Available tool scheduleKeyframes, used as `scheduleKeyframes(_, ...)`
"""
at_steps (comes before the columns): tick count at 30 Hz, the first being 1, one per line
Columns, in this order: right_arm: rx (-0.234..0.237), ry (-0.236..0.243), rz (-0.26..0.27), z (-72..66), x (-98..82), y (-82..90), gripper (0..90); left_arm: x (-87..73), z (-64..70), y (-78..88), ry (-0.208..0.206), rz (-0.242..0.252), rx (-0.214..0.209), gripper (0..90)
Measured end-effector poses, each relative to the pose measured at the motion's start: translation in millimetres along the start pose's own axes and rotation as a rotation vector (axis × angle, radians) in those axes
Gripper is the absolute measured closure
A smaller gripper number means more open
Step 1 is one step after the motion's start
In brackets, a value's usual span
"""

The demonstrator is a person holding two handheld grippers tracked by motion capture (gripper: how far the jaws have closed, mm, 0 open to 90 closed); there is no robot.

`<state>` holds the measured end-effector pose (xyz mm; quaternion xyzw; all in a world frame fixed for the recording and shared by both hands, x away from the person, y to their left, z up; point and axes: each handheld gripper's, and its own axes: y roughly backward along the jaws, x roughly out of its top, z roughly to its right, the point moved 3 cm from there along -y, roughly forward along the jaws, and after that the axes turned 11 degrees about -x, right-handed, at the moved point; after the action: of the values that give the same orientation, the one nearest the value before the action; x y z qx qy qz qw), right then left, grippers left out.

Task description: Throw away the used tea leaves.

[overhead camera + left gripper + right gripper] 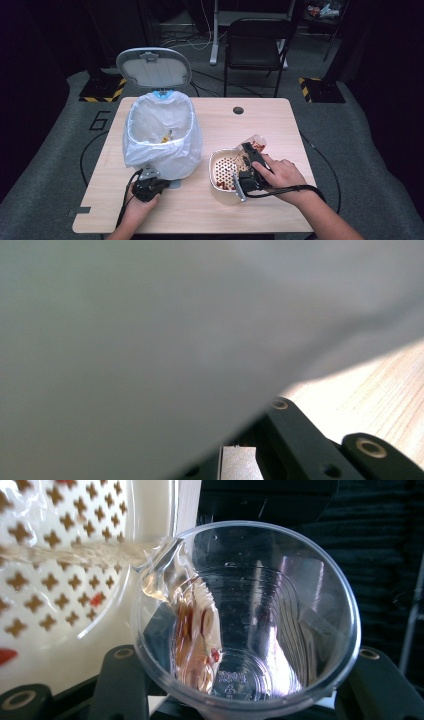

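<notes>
In the left gripper view a blurred pale bin bag [150, 330] hides the jaw tips, so what they pinch cannot be told. In the high view the person's hand [282, 176] covers part of the right gripper [248, 165]; scraps in the bin [166, 136] are too small to identify.

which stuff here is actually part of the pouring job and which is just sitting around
In use: clear plastic cup in the right gripper; white strainer bowl taking the liquid; bagged bin, with the left gripper at its base.

Lying about: folding chair; floor cables.
</notes>
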<state>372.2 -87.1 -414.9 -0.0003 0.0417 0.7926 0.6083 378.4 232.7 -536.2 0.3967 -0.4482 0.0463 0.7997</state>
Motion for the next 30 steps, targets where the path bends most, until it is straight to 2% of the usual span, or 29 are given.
scheduleKeyframes(5,-0.021,0.104,0.012,-1.7,3.5,-0.5,44.3,0.0,0.2,-0.1,0.003,0.001,-0.001,90.0)
scheduleKeyframes(7,-0.024,0.118,0.016,-2.7,4.6,-0.5,44.3,0.0,0.3,-0.3,0.006,0.005,0.003,90.0)
scheduleKeyframes(8,-0.025,0.105,0.014,-4.8,4.8,-0.1,44.3,-0.1,0.2,-0.1,0.003,0.001,0.003,90.0)
scheduleKeyframes(9,-0.028,0.133,0.021,-3.4,5.7,-0.4,44.3,-0.1,0.1,0.0,0.002,0.001,0.003,90.0)
scheduleKeyframes(14,-0.037,0.184,0.027,-3.1,7.0,0.0,44.3,0.0,0.2,0.0,0.003,0.000,0.002,90.0)
scheduleKeyframes(22,-0.081,0.283,0.060,-5.6,9.9,2.2,44.5,0.0,-0.1,0.1,0.000,0.000,0.002,90.0)
scheduleKeyframes(24,-0.084,0.291,0.062,-5.2,9.9,2.3,44.5,0.0,0.2,0.0,0.003,0.001,0.002,90.0)
scheduleKeyframes(25,-0.092,0.268,0.055,-6.7,8.7,3.0,44.5,0.0,0.2,0.0,0.003,0.001,0.002,90.0)
scheduleKeyframes(26,-0.095,0.271,0.055,-6.6,8.6,3.2,44.5,-0.1,0.3,0.0,0.003,0.001,0.002,90.0)
scheduleKeyframes(27,-0.092,0.306,0.066,-4.3,9.9,2.7,44.5,0.0,0.3,0.0,0.003,0.001,0.002,90.0)
scheduleKeyframes(28,-0.096,0.284,0.059,-6.0,8.7,3.4,44.5,0.0,0.2,0.0,0.003,0.001,0.003,90.0)
scheduleKeyframes(30,-0.105,0.281,0.058,-5.8,8.2,4.2,44.5,0.0,0.2,0.0,0.003,0.000,0.002,90.0)
